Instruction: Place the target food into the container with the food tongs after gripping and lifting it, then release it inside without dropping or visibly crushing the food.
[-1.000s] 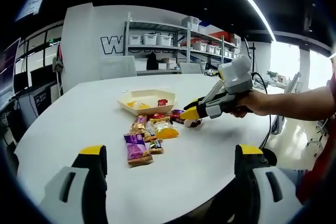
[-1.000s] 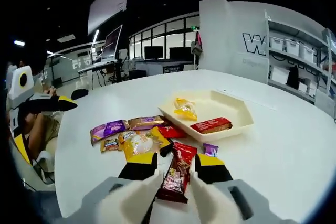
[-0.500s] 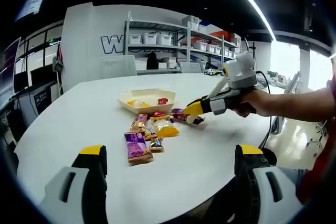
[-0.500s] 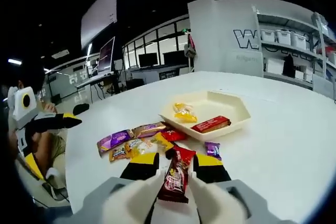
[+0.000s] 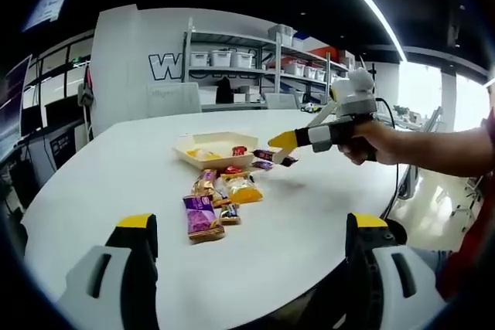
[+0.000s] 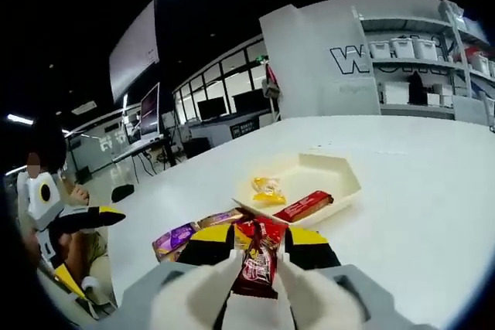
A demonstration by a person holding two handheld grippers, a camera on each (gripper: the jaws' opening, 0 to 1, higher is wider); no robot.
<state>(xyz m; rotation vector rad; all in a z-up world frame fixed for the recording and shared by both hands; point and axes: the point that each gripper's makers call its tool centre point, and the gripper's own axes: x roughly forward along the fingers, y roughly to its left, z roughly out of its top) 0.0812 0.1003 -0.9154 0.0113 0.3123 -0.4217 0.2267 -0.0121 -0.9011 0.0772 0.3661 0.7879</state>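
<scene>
The right gripper (image 6: 258, 246) is clenched on a red snack packet (image 6: 258, 262), held off the tabletop (image 6: 433, 191) with its long axis running forward between the fingers (image 6: 212, 236). The move ahead turns on the cream hexagonal container (image 6: 340, 177), which lies straight ahead of the packet's leading end and a little lower, so a short forward carry and a descent should bring it over the rim. In the left gripper view, the right gripper (image 5: 280, 141) hangs just beside the container's (image 5: 218, 161) near rim with the packet (image 5: 272, 158) sticking out sideways, clear air under it, something the right gripper view cannot confirm. The right view shows a yellow sweet (image 6: 267, 189) and a red bar (image 6: 303, 205) already inside. The left gripper (image 5: 251, 245) is released, well back from the loose snacks (image 5: 216, 199).
</scene>
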